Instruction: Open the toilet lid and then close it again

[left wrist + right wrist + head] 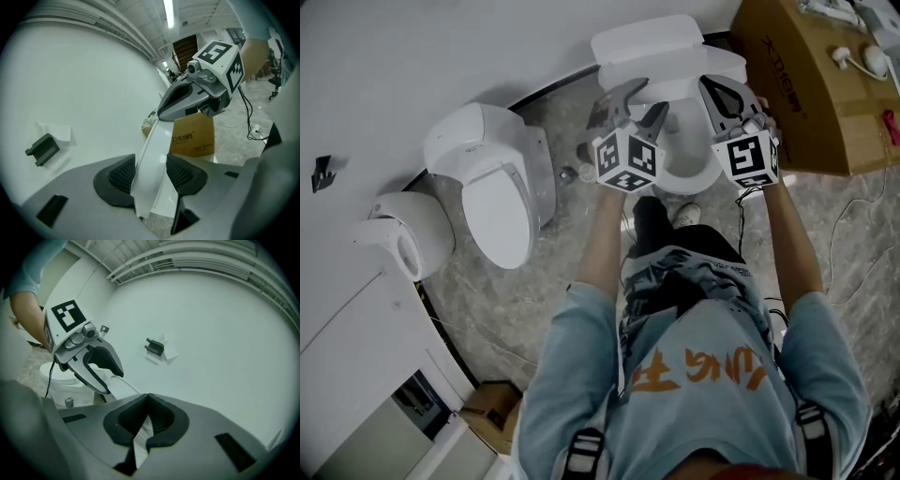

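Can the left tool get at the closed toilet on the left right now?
Probably not yet: the left tool is closed on the lid of the toilet ahead. The closed toilet stands apart to its left; it must let go first.

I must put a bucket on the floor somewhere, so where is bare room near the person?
Bare floor lies between the closed toilet and the person's legs. Right of the person a cable crosses the floor. Crowded: small fittings between the toilets, and the cardboard box top.
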